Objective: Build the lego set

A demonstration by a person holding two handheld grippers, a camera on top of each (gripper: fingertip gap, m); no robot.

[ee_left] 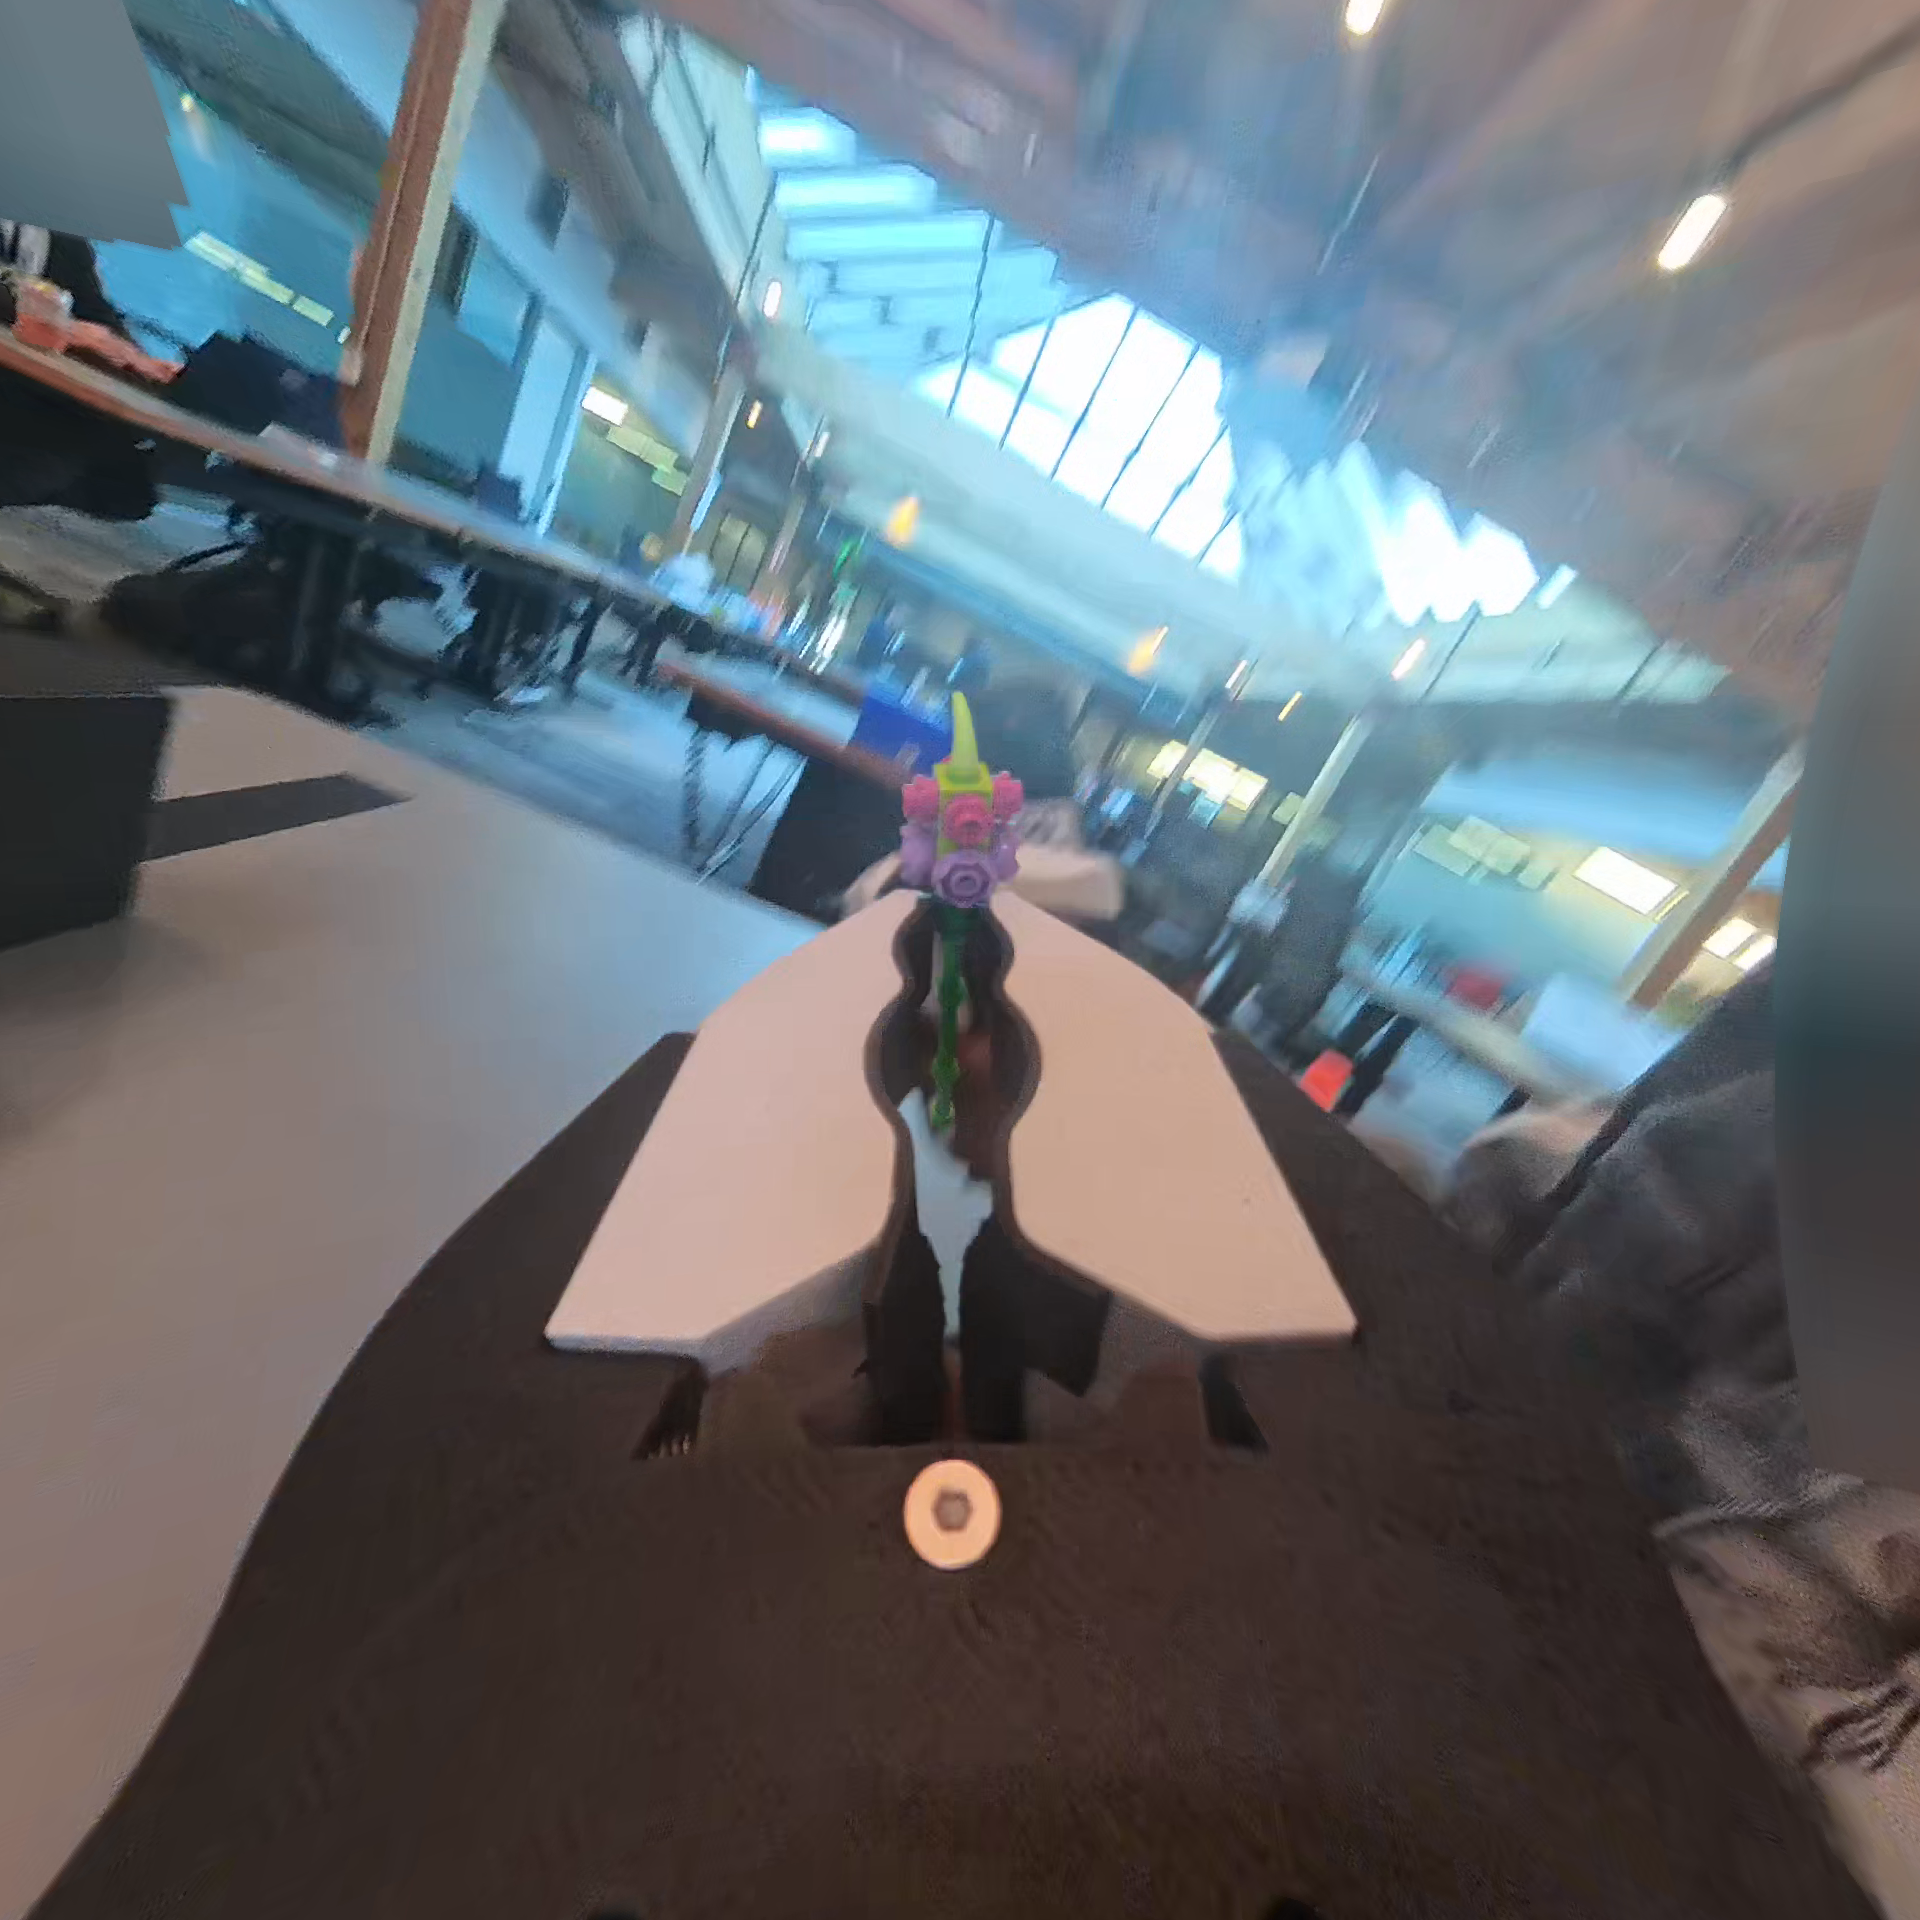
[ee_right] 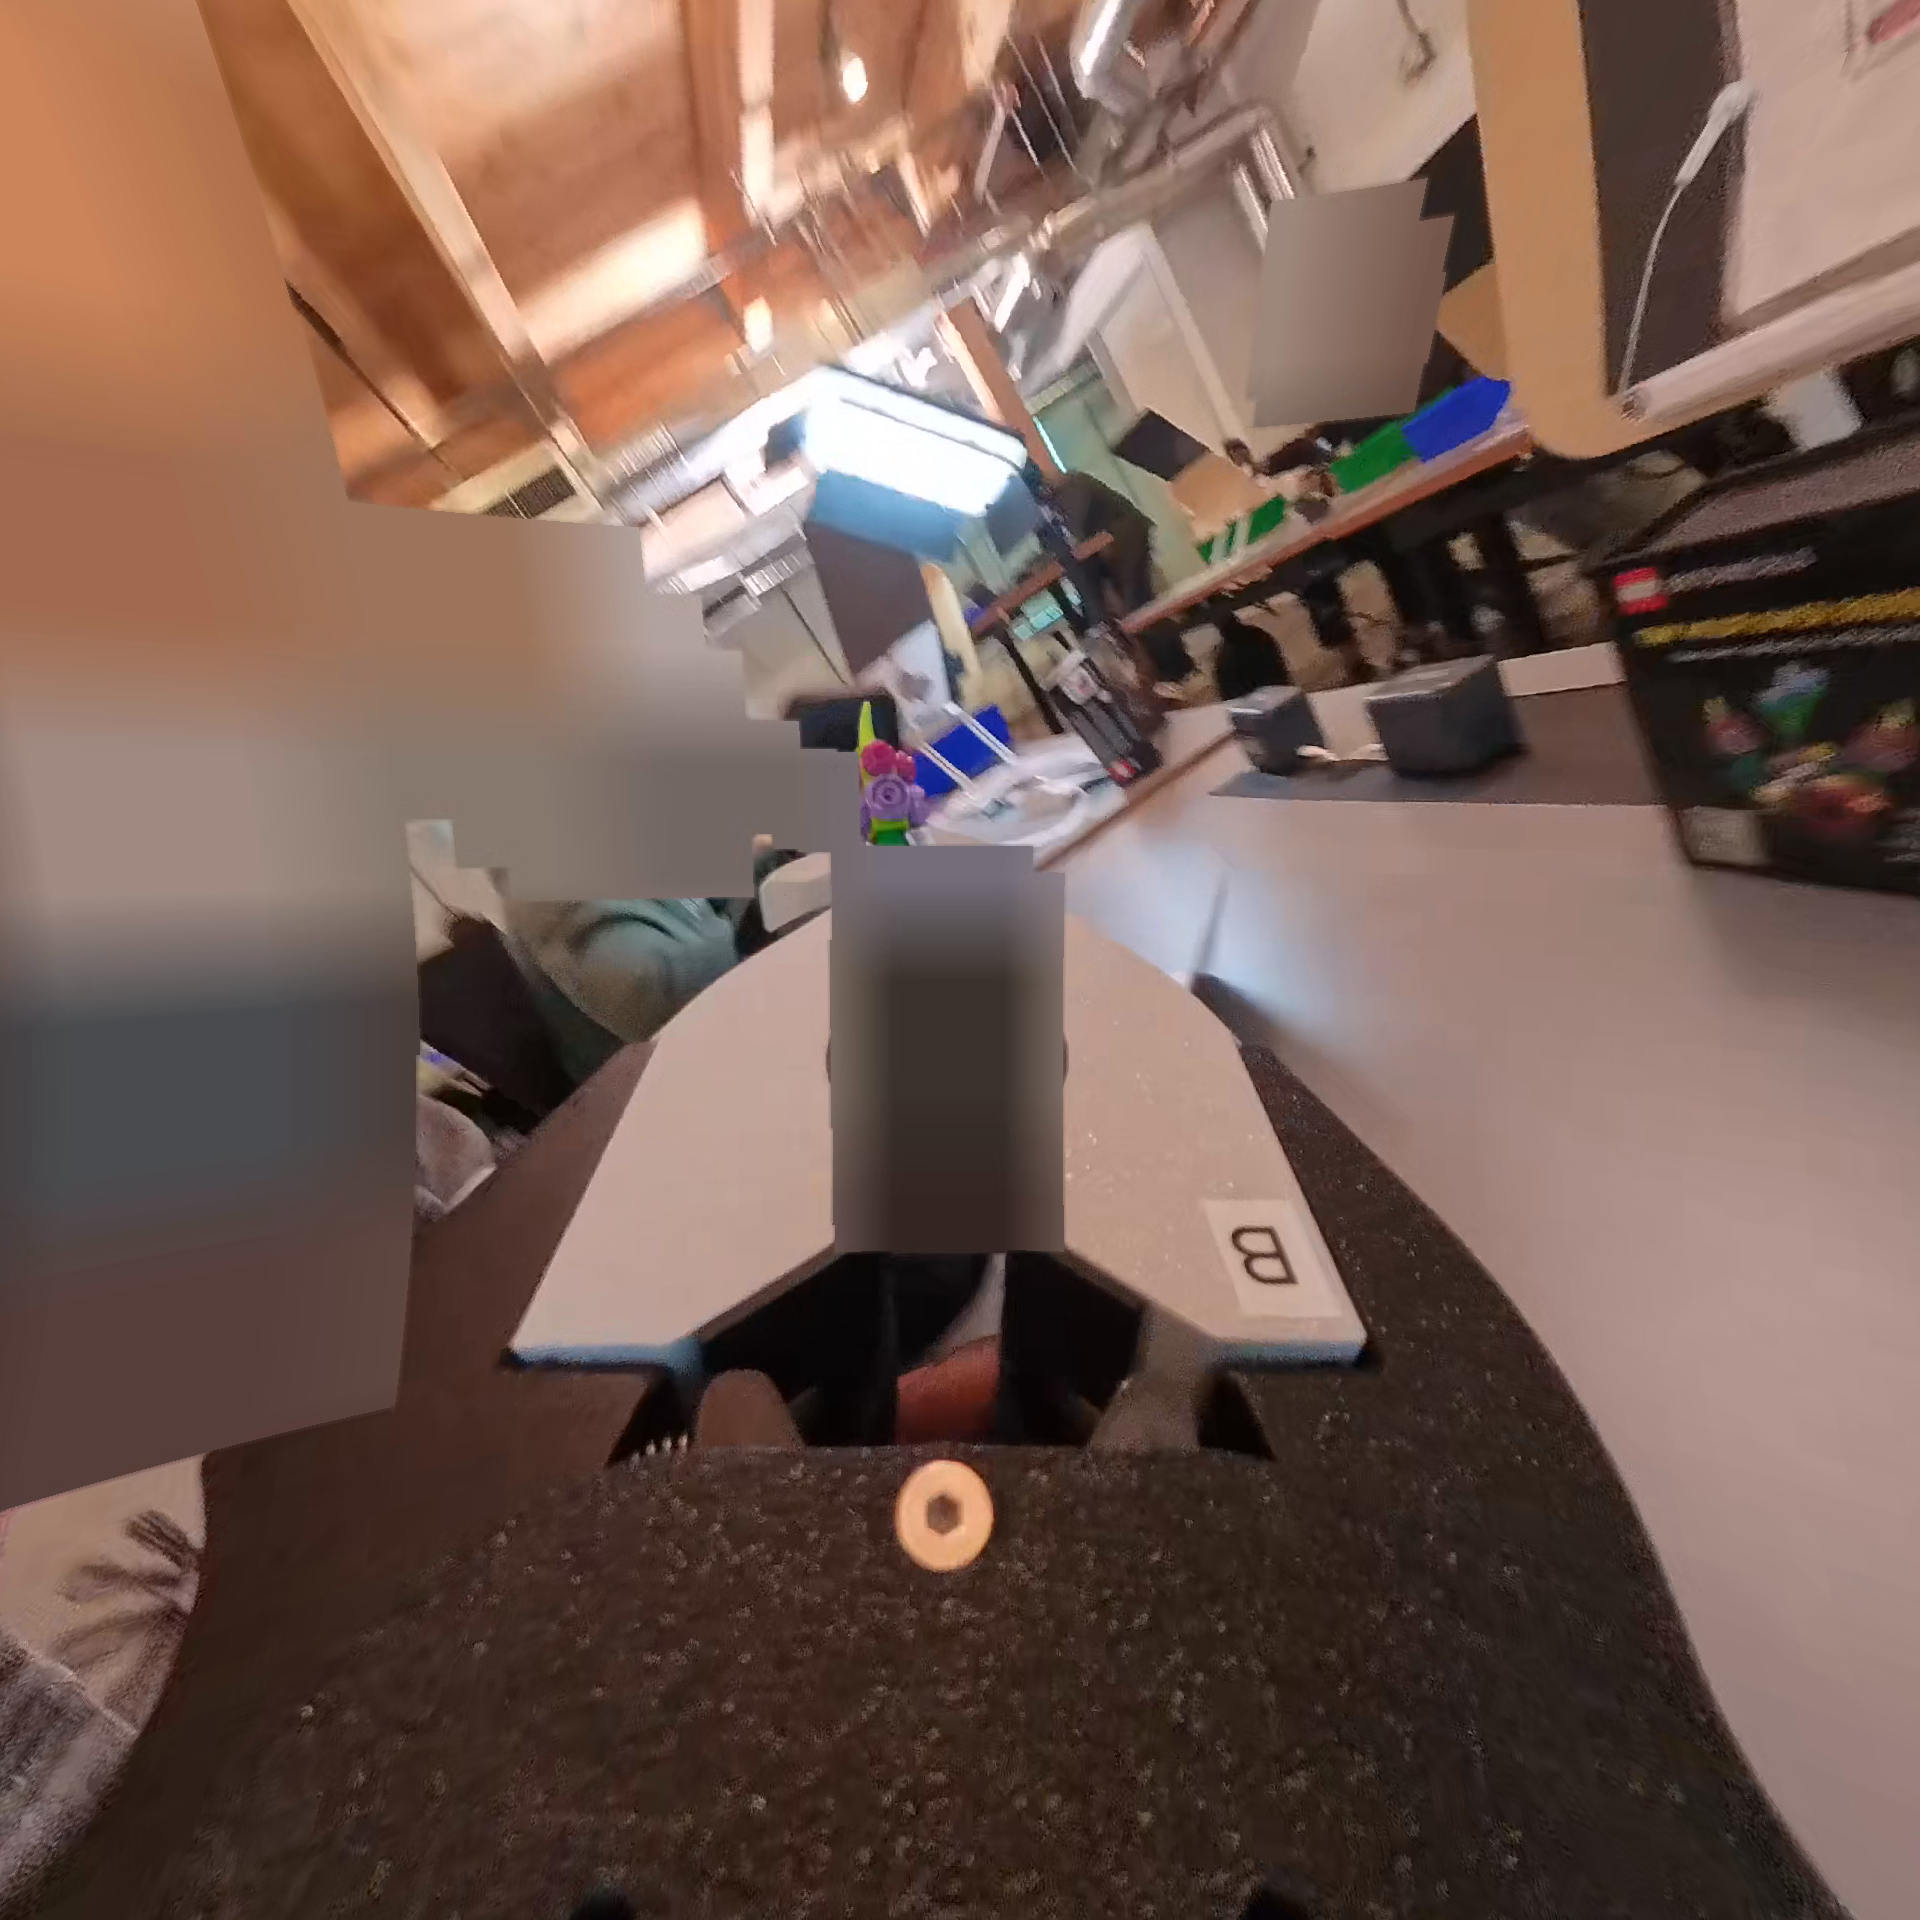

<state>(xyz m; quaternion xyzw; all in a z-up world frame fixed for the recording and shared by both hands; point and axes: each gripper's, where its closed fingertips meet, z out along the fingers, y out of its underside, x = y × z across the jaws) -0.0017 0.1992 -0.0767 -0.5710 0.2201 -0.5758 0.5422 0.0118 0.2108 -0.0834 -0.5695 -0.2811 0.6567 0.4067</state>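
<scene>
In the left wrist view my left gripper [ee_left: 951, 920] is shut on the green stem [ee_left: 948, 1029] of a small lego flower [ee_left: 958, 831]. The flower has pink and purple blossoms and a lime green tip, and it sticks out past the fingertips, held up above the grey table [ee_left: 312, 987]. In the right wrist view the same flower [ee_right: 888, 790] shows just beyond my right gripper [ee_right: 948, 914]. A blurred patch covers the gap between the right fingers, so their state and any contact with the flower are hidden.
A black lego set box [ee_right: 1787, 717] stands on the grey table [ee_right: 1455, 987] at the right, with two small dark grey blocks [ee_right: 1444, 717] beside it. A dark box [ee_left: 73, 810] stands at the left. A person's grey clothing [ee_left: 1662, 1195] is close on the right.
</scene>
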